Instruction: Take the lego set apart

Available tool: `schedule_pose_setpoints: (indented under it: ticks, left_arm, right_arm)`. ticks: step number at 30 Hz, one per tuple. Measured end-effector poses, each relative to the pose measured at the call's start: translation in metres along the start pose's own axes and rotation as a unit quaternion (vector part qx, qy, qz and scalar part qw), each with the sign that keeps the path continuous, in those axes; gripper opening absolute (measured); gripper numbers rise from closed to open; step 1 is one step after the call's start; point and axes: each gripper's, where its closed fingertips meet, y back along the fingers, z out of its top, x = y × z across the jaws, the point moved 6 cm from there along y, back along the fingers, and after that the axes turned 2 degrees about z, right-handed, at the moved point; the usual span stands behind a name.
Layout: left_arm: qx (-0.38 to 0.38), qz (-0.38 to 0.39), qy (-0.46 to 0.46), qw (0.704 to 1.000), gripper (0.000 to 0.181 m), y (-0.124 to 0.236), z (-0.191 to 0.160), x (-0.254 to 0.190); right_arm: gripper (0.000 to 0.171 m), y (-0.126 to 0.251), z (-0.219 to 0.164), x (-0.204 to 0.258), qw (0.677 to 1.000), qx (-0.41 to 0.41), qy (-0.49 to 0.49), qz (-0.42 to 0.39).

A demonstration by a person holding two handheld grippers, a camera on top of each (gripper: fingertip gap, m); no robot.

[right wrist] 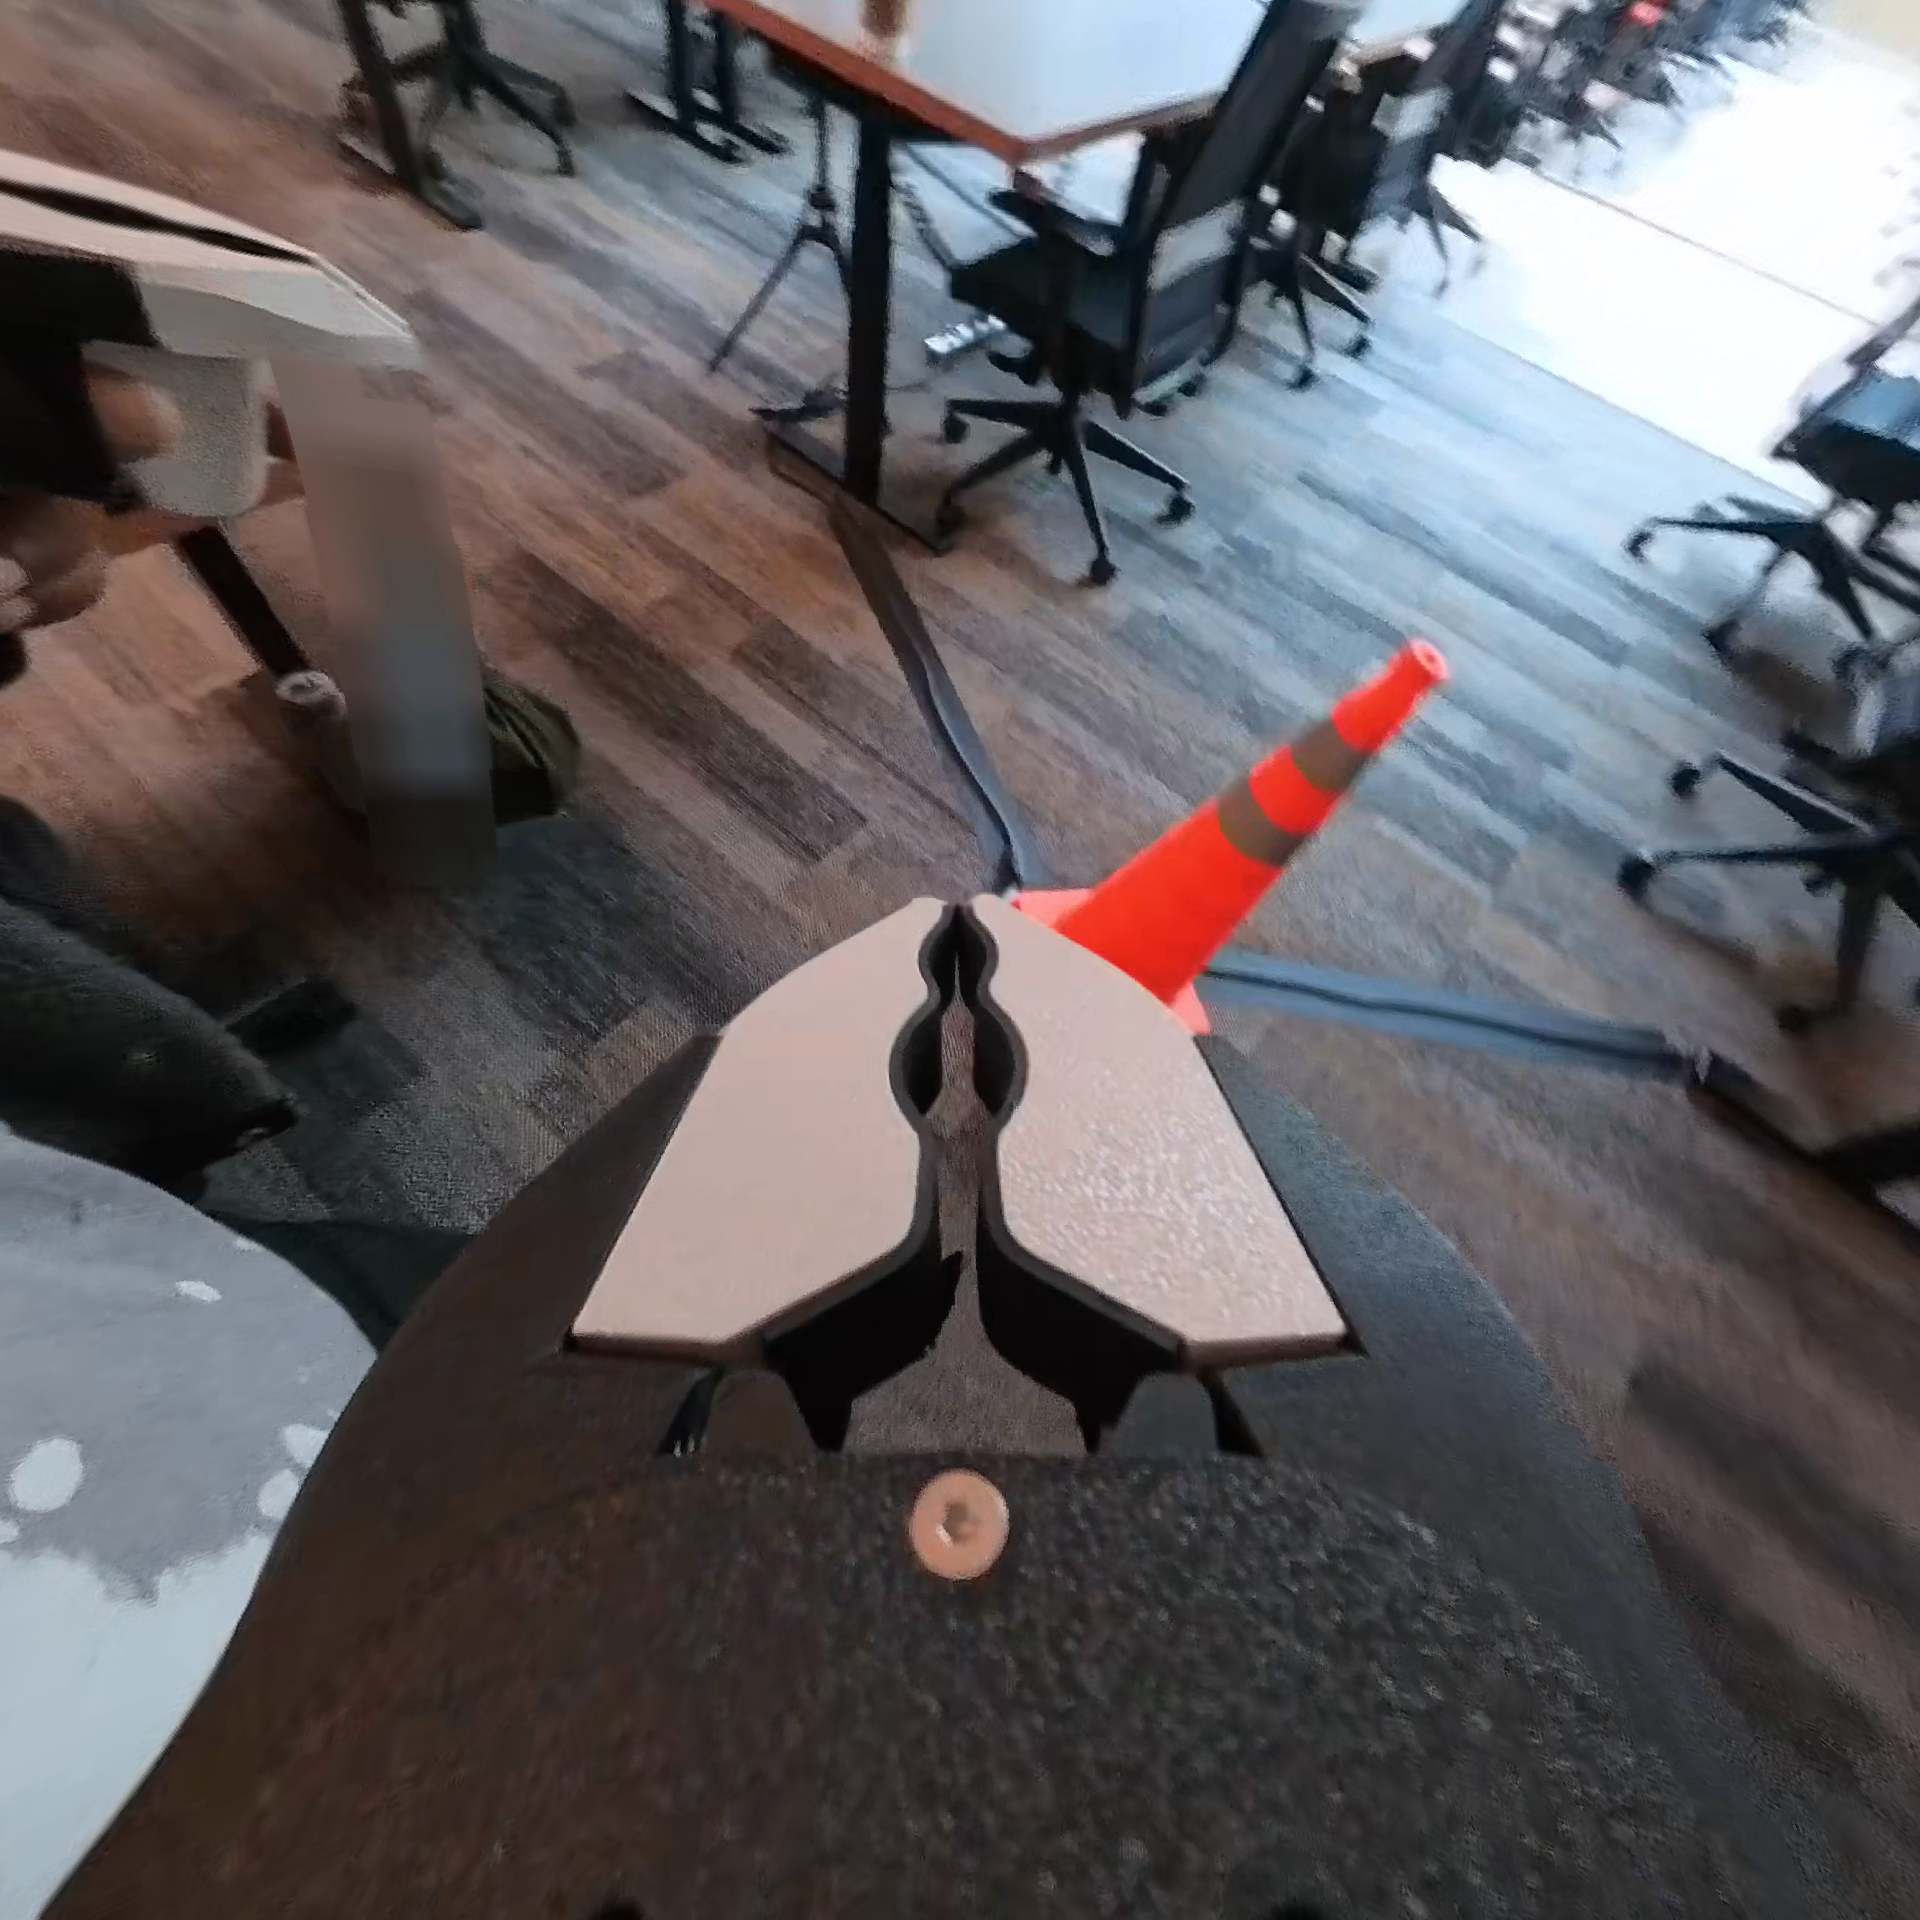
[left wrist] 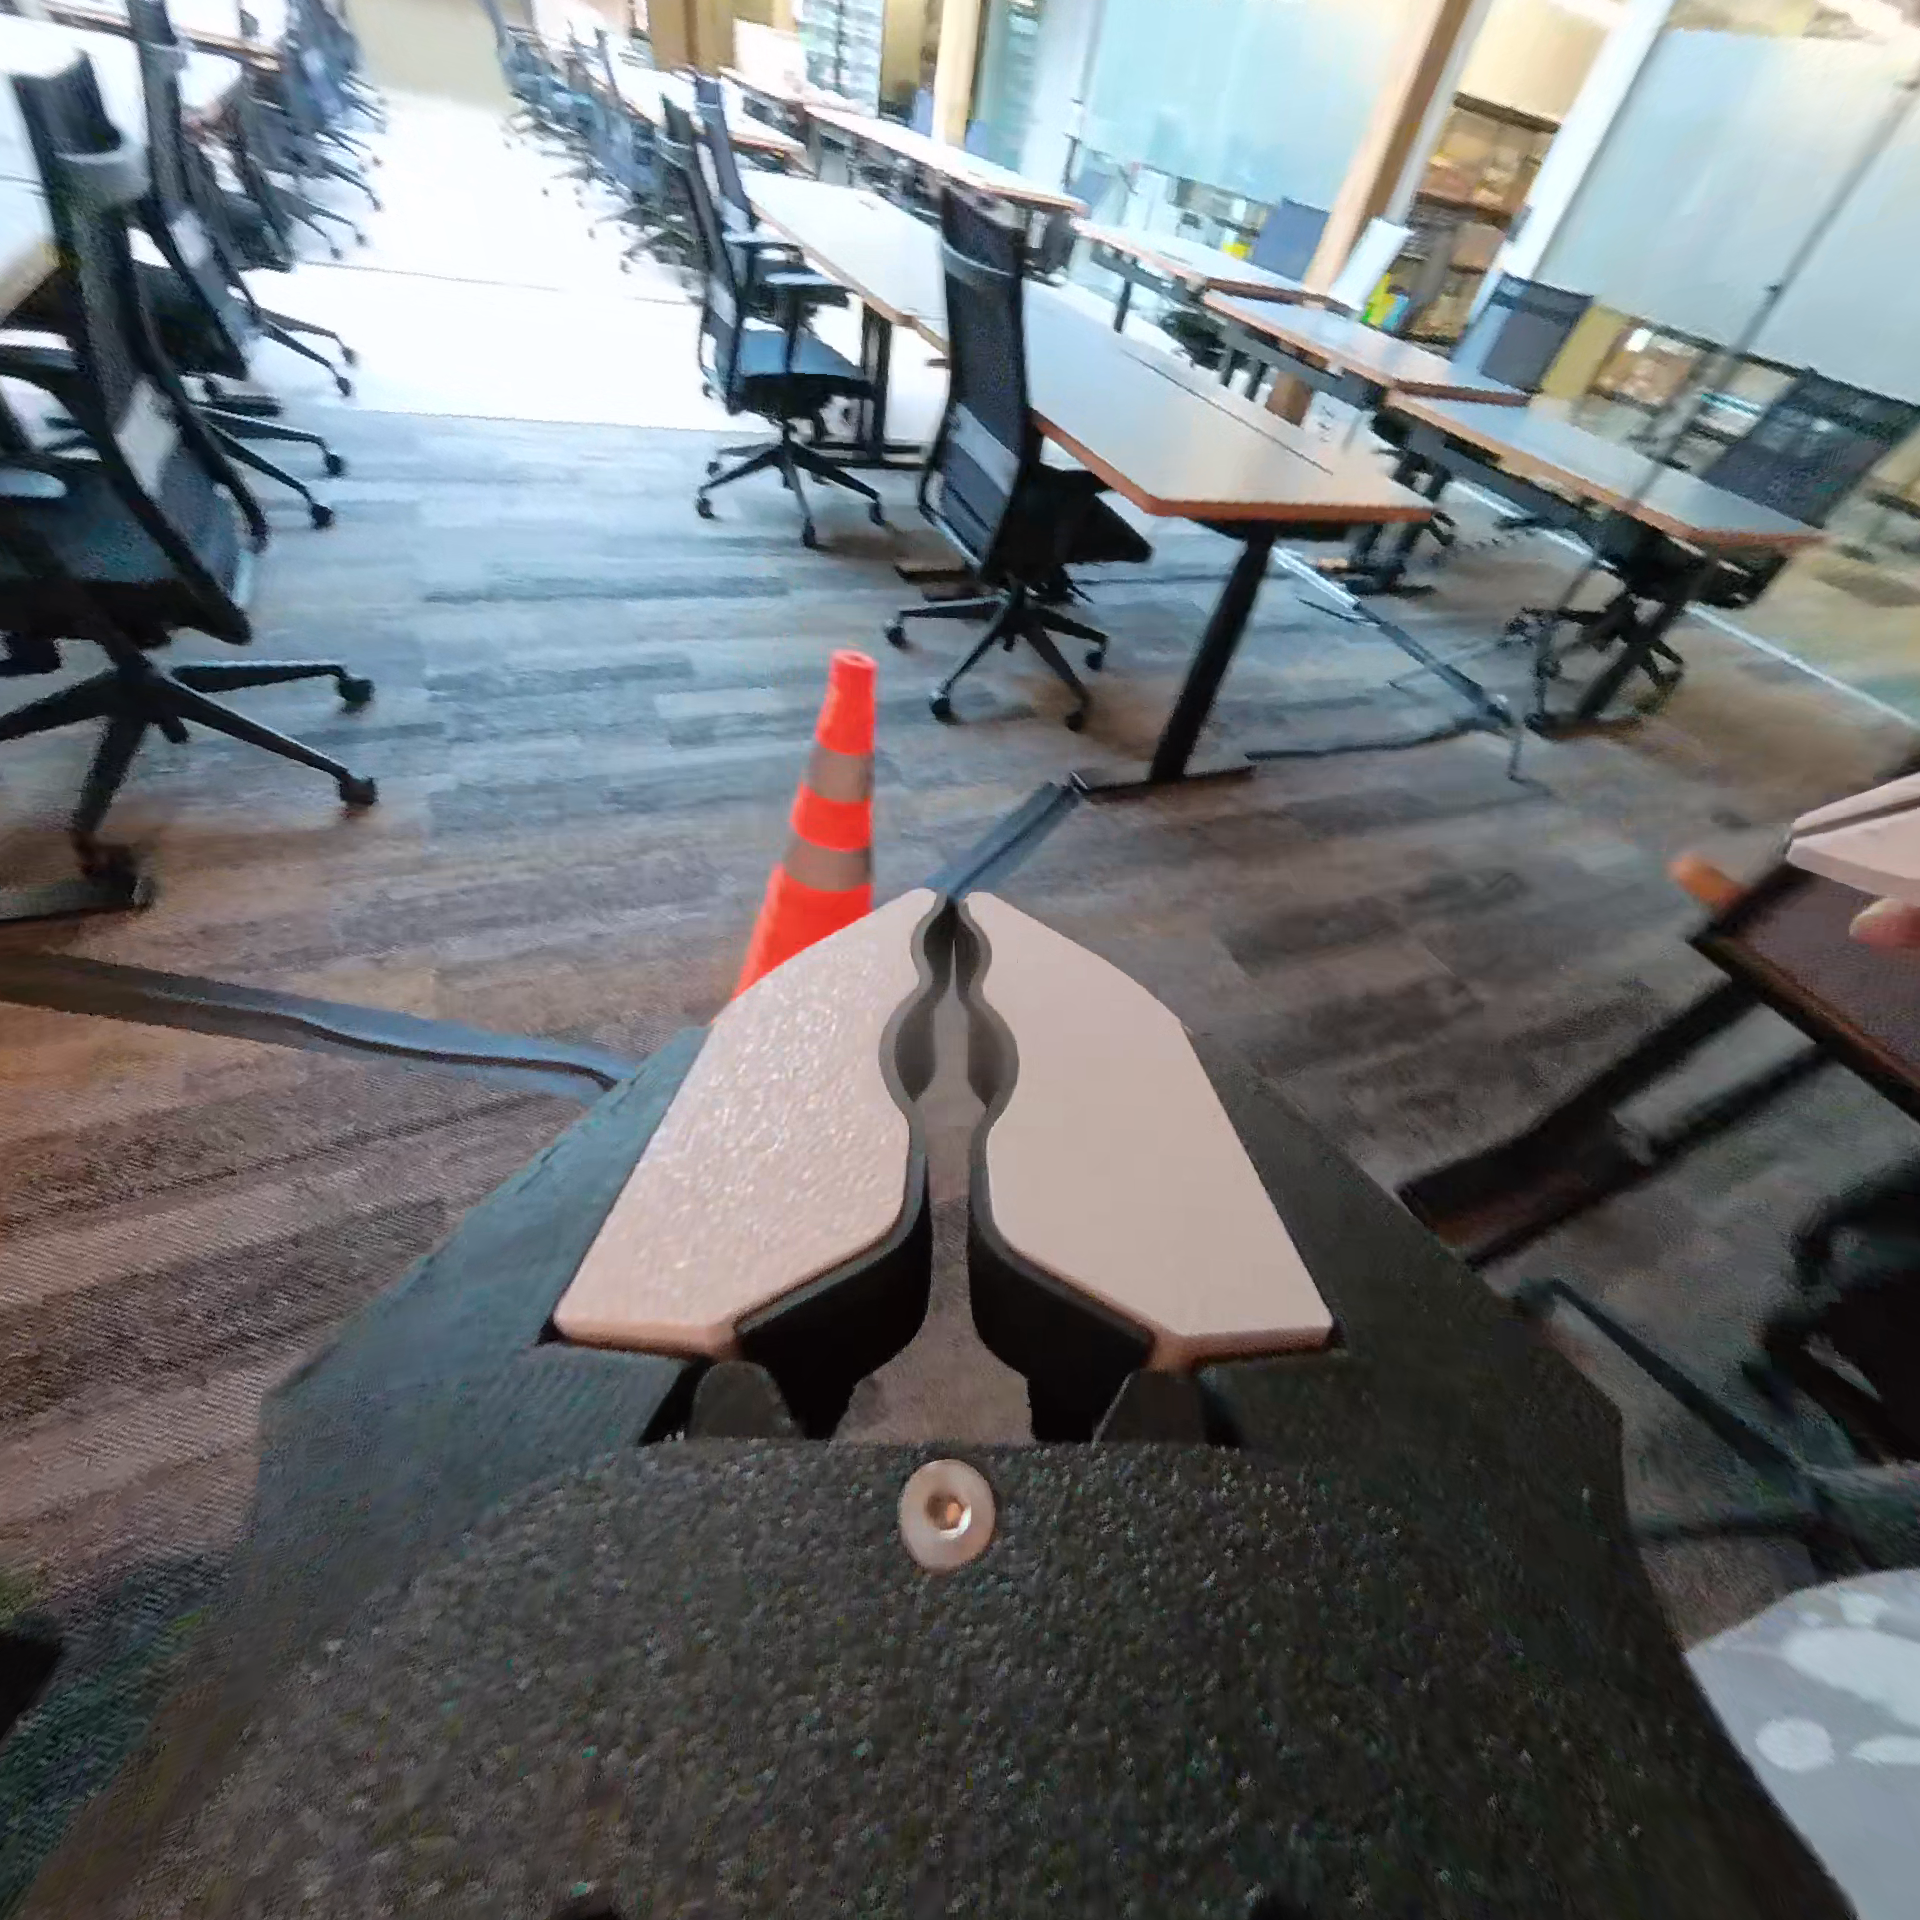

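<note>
No lego set shows in either view. My left gripper (left wrist: 948, 906) is shut and empty, its tan fingers (left wrist: 769, 1132) pressed together at the tips, held out over the carpet floor. My right gripper (right wrist: 962, 908) is also shut and empty, over the carpet as well. Both point toward an orange traffic cone, which shows in the left wrist view (left wrist: 821, 831) and in the right wrist view (right wrist: 1236, 862).
Office desks (left wrist: 1174, 436) and black rolling chairs (left wrist: 997, 488) stand in rows on the carpet. A dark cable cover (right wrist: 935, 686) runs across the floor past the cone. A table edge with a fingertip (left wrist: 1886, 920) is at the right. A desk (right wrist: 997, 83) stands ahead. Tip to tip, the grippers are about 25 cm apart.
</note>
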Motion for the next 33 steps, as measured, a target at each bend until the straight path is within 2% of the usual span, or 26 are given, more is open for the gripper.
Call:
schedule_pose_setpoints:
  ticks: [4, 9, 13, 18, 21, 24, 28, 30, 33]
  left_arm:
    - [-0.007, 0.060, 0.015, 0.998, 0.000, -0.063, 0.051, 0.070]
    - [0.014, 0.157, 0.040, 0.987, 0.000, -0.127, 0.062, 0.170]
    - [0.017, 0.238, 0.068, 0.969, 0.000, -0.181, 0.074, 0.260]
    - [0.009, 0.345, 0.088, 0.934, 0.000, -0.225, 0.127, 0.373]
    - [0.036, 0.406, 0.117, 0.905, 0.000, -0.234, 0.137, 0.444]
    - [0.046, 0.455, 0.169, 0.873, 0.002, -0.241, 0.127, 0.527]
    - [0.034, 0.497, 0.207, 0.842, 0.003, -0.256, 0.101, 0.660]
    - [0.029, 0.518, 0.214, 0.827, 0.001, -0.257, 0.102, 0.732]
    - [0.020, 0.544, 0.231, 0.807, 0.000, -0.247, 0.118, 0.837]
  right_arm:
    - [0.000, -0.113, 0.071, -0.062, 0.996, -0.002, 0.061, 0.063]
    - [0.000, -0.267, 0.129, -0.120, 0.986, -0.008, 0.080, 0.143]
    - [0.000, -0.403, 0.174, -0.148, 0.973, -0.016, 0.097, 0.208]
    - [0.000, -0.563, 0.264, -0.163, 0.946, -0.019, 0.124, 0.299]
    - [0.000, -0.655, 0.324, -0.149, 0.925, -0.018, 0.161, 0.342]
    - [0.000, -0.747, 0.370, -0.117, 0.902, -0.012, 0.186, 0.388]
    - [0.001, -0.878, 0.415, -0.058, 0.879, -0.020, 0.236, 0.414]
    - [0.001, -0.940, 0.442, -0.026, 0.874, -0.018, 0.250, 0.417]
    - [0.001, -1.022, 0.504, 0.025, 0.861, -0.019, 0.269, 0.431]
